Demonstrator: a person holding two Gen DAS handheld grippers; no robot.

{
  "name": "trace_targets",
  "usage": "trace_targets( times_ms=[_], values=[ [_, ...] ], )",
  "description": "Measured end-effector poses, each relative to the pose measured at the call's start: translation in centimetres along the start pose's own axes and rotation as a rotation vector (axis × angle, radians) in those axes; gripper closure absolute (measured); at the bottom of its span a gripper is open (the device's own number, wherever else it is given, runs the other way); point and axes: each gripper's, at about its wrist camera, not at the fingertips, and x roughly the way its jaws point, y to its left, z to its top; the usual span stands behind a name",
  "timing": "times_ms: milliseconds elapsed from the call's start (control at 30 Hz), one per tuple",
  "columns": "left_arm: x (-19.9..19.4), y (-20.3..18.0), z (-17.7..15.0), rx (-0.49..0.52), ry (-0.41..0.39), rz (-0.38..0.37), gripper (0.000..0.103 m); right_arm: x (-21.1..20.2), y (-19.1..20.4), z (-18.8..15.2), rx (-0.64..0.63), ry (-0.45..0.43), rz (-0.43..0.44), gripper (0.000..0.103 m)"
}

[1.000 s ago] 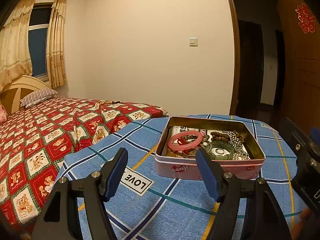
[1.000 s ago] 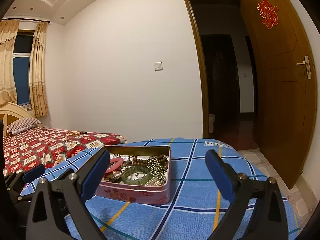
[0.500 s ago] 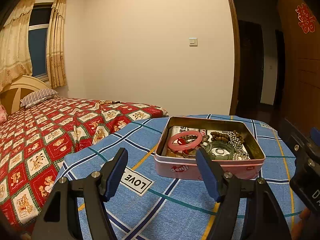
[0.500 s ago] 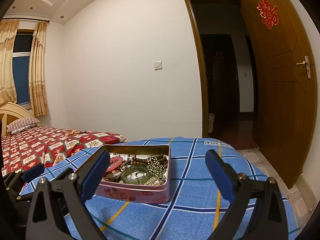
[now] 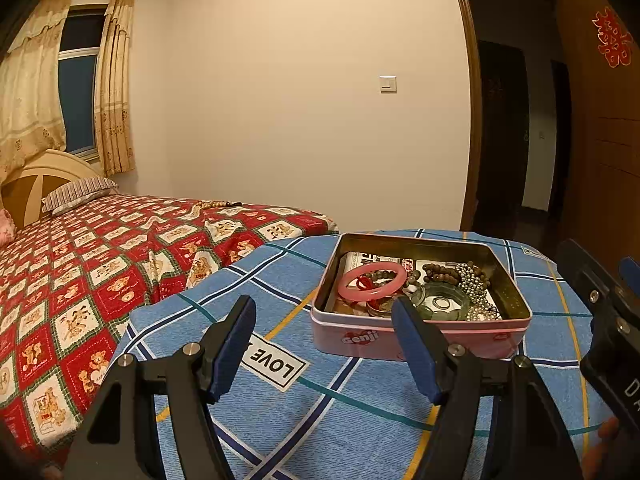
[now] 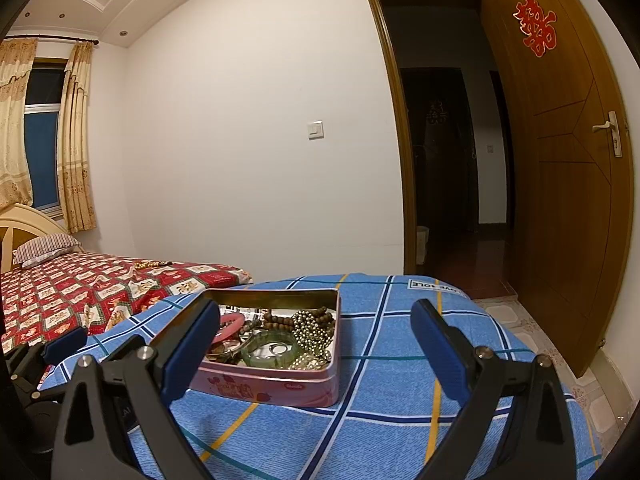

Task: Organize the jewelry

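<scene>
left gripper (image 5: 324,344) jaws wide, empty | right gripper (image 6: 316,344) jaws wide, empty | tin (image 5: 420,336) of jewelry on blue cloth (image 5: 280,420), near left gripper | risk: tangled beads (image 5: 472,284) dragging neighbours out when one piece is lifted

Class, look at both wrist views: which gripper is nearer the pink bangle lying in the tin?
Left. The left gripper sits just short of the tin's front wall below the pink bangle; the right gripper is off toward the tin's other end, beyond the beads.
</scene>
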Motion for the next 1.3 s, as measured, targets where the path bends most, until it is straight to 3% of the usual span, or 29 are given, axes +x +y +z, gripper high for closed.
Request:
trace_targets(
  times_ms=[1000,1133,1300],
  values=[
    [-0.19,-0.12,0.02,-0.008,-0.007,0.018,0.033,-0.09,-0.34,0.00,-0.003,-0.002,0.000,0.005],
    [-0.76,-0.20,0.03,-0.016,-0.043,0.022,0.013,-0.10,-0.35,0.00,-0.003,-0.001,0.000,0.005],
    [-0.79,-0.21,0.15,-0.014,-0.050,0.022,0.013,-0.13,-0.42,0.02,-0.003,0.000,0.001,0.005]
  ],
)
